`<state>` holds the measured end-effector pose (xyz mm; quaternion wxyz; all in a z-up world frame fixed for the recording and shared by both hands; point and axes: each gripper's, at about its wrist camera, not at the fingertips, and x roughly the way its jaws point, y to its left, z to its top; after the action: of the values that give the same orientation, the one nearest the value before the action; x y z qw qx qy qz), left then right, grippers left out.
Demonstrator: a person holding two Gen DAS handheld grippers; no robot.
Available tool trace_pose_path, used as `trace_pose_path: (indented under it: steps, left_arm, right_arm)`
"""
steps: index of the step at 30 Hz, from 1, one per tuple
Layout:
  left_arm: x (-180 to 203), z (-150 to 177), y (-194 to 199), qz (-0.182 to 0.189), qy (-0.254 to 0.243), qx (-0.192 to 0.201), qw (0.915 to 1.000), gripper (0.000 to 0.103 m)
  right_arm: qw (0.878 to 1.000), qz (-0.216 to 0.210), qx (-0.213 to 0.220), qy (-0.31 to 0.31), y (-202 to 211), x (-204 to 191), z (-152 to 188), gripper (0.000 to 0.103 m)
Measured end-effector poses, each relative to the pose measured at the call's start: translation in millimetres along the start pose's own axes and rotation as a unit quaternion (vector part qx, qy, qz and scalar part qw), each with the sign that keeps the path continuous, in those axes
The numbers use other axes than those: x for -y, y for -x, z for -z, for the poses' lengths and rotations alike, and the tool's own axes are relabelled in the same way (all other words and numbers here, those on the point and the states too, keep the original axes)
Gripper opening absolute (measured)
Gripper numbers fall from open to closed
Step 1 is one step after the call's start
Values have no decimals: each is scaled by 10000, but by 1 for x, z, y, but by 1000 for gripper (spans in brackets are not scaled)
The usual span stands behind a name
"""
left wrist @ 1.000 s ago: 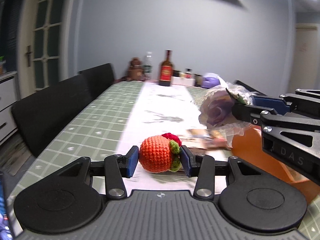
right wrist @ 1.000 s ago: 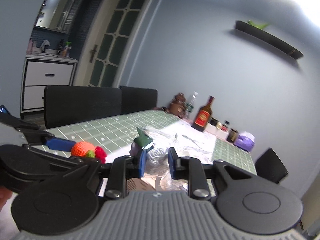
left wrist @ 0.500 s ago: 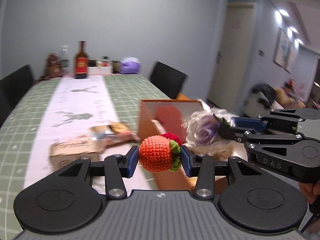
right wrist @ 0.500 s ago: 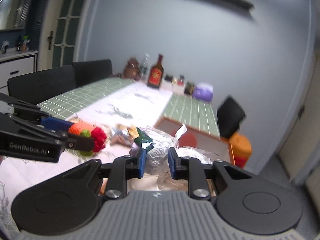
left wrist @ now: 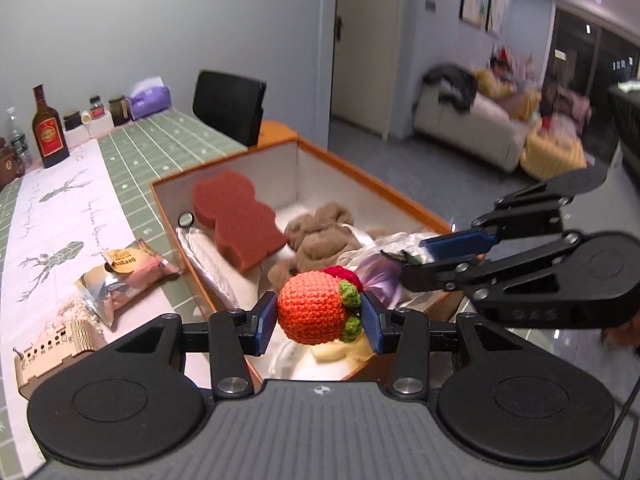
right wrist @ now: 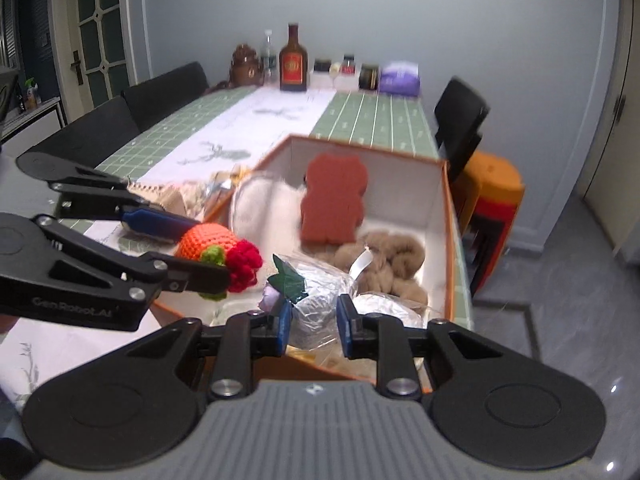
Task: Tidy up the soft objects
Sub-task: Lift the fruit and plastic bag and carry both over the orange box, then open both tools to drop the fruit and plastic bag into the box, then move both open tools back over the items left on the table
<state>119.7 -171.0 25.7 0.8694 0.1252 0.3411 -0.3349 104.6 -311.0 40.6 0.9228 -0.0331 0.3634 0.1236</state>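
My left gripper (left wrist: pixel 318 322) is shut on an orange crocheted ball (left wrist: pixel 310 308) with green and red trim, held over the near end of the orange box (left wrist: pixel 352 168). The ball also shows in the right wrist view (right wrist: pixel 206 240). My right gripper (right wrist: pixel 313 322) is shut on a purple flower in clear wrap (right wrist: pixel 316 300), also above the box (right wrist: pixel 448 216). The flower shows in the left wrist view (left wrist: pixel 380 276) beside the ball. Inside the box lie a red-brown sponge (left wrist: pixel 236 220) and a brown fuzzy bundle (left wrist: pixel 320 228).
On the green checked tablecloth (left wrist: pixel 168 136) left of the box lie a snack packet (left wrist: pixel 128 272) and a small wooden model (left wrist: pixel 52 344). A liquor bottle (left wrist: pixel 48 128), jars and a purple tissue pack (left wrist: pixel 150 98) stand at the far end. A black chair (left wrist: pixel 228 106) stands behind the box.
Both grippers have swung right and down over the orange box, each keeping its object. The box interior now lies directly under them.
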Motion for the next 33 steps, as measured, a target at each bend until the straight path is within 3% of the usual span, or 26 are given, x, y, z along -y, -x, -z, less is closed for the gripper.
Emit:
trace_pose_path:
  steps: [5,11,22,28,33]
  left_arm:
    - [-5,-4,-16,107,-141,-416,9990,51]
    - [-9,-1,-23,88,-193,-589,9980,52]
    - [-9,2,-28,-24,-194,-811,9965,56]
    - [-12,4,-18,-10,-110,-611,9981,63]
    - [-16,6,6,-79,61,-103,9999,63]
  right_arm:
    - [9996,-163,-249,-31,-13,5,-6,24]
    - [9978,-360,-547,-97,-34,7,-6,27]
    - [9969,-435,-576,-298,-36,7,-7,36]
    - [9977,-308,-499,-326,-28,5,-8,43]
    - [9987,-172,-208,-441,-14,2,-9,54]
